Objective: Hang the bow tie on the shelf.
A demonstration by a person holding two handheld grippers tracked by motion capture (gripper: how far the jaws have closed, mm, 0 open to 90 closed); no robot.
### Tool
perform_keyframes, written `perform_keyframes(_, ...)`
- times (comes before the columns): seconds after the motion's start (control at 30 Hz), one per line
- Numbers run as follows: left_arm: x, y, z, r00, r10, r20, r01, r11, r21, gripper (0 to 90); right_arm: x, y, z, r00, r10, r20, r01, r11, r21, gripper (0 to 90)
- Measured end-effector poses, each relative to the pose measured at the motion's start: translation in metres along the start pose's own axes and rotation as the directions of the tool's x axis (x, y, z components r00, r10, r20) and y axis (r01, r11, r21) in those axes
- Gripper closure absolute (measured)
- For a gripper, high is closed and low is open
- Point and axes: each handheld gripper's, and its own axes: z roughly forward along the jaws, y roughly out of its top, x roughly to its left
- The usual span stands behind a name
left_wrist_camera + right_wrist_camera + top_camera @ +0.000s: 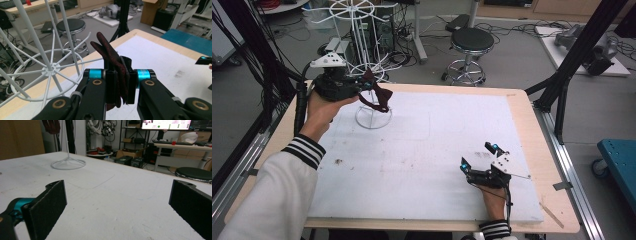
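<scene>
The left gripper (pixel 371 86) is raised over the bench (pixel 532 150) at about 10 o'clock in the high view, its jaws closed on a dark red cloth (pixel 379 95). In the left gripper view the cloth (pixel 113 67) is pinched between the 2 black pads, with a fold sticking up above them and a short end hanging below. The cloth hangs just beside the thin post of a white wire rack (pixel 371 107), above the rack's ring base on the white mat (pixel 427 150). A spoked wire ring of the rack (pixel 47 75) lies at 9 o'clock from the jaws in the left gripper view.

The right gripper (pixel 479 157) rests low at about 4 o'clock on the bench, well apart from the cloth. Its jaws are wide apart and hold nothing; bare mat (pixel 117 202) shows between them, with the rack base (pixel 68 164) far off at 11 o'clock.
</scene>
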Motion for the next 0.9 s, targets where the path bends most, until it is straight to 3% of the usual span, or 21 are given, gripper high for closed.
perform_keyframes(0.1, 0.003, -0.001, 0.003, 0.9999, -0.008, -0.007, 0.008, 0.9999, 0.005, 83.4, -0.001, -0.004, -0.001, 0.9996, 0.023, 0.014, -0.023, 1.000, 0.002, 0.7)
perform_keyframes(0.63, 0.004, -0.004, 0.017, 0.9994, -0.030, -0.015, 0.031, 0.9994, 0.015, 81.7, -0.001, -0.005, -0.002, 0.9995, 0.023, 0.021, -0.023, 1.000, -0.007, 0.7)
perform_keyframes(0.9, 0.005, -0.005, 0.018, 0.9982, -0.048, -0.036, 0.048, 0.9988, 0.007, 73.1, -0.001, -0.005, -0.002, 0.9997, 0.013, 0.022, -0.013, 1.000, -0.009, 0.7)
